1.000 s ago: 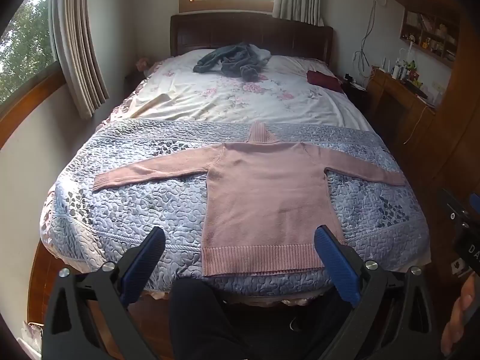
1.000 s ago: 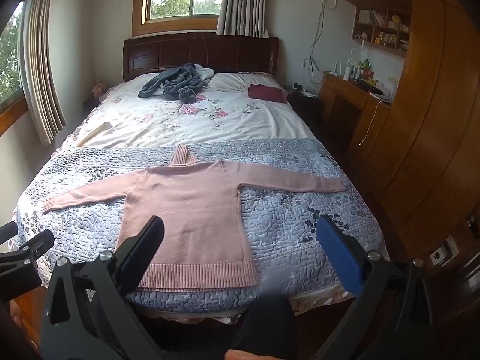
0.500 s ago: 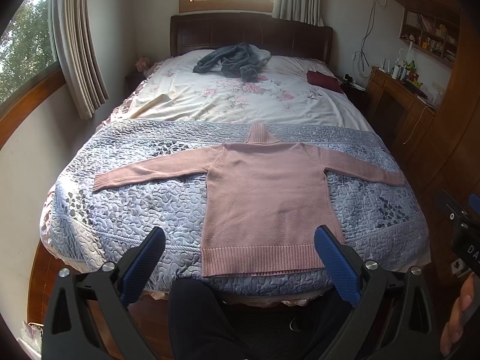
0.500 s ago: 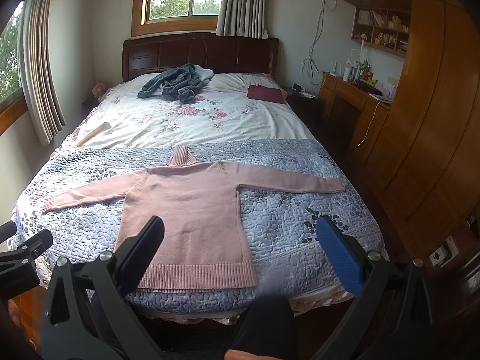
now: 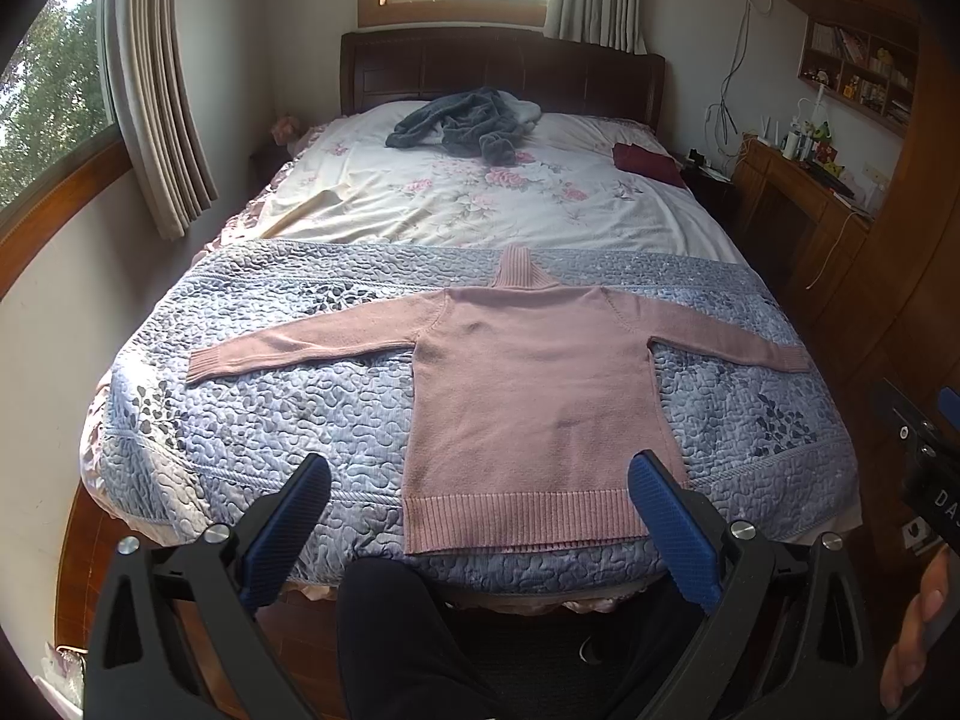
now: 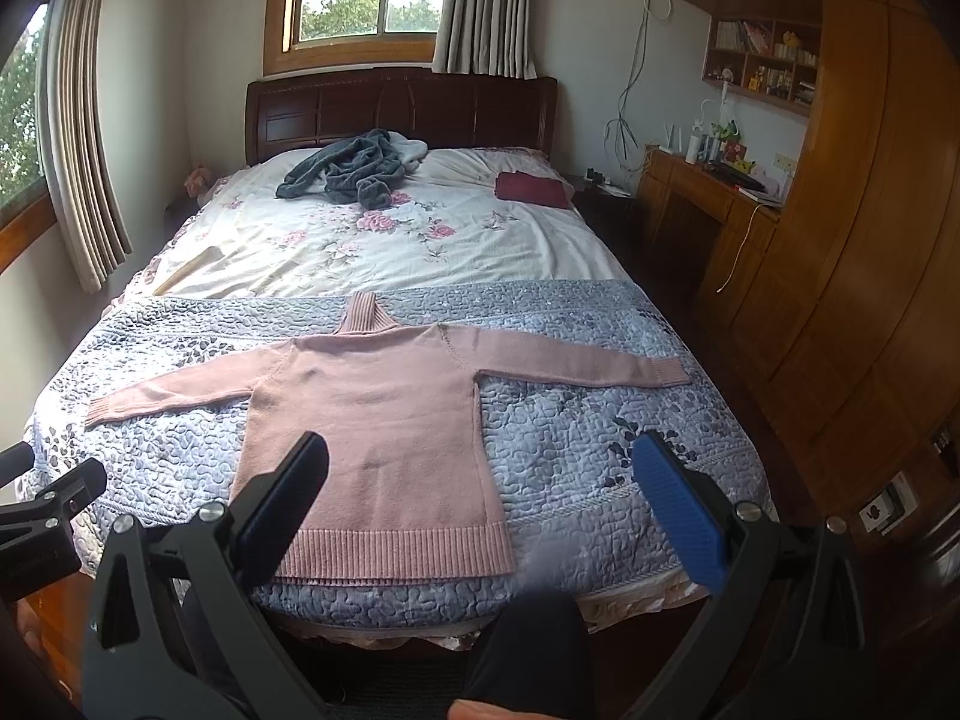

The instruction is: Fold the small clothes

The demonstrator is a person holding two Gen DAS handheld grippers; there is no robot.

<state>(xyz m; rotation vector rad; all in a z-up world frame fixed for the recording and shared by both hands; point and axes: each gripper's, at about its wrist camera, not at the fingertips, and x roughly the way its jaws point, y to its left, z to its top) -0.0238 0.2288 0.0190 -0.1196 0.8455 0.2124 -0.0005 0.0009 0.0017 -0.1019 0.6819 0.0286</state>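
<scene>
While the pink sweater (image 5: pixel 534 396) lies flat on the bed (image 5: pixel 270 396), left gripper (image 5: pixel 480 516) and right gripper (image 6: pixel 480 510) hang before it, jaws wide apart, empty.

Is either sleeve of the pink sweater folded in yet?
No, the pink sweater lies flat on the quilt with both sleeves stretched straight out to the sides.

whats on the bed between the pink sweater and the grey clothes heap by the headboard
Only bare bedding: blue quilt, then floral sheet, in both views.
</scene>
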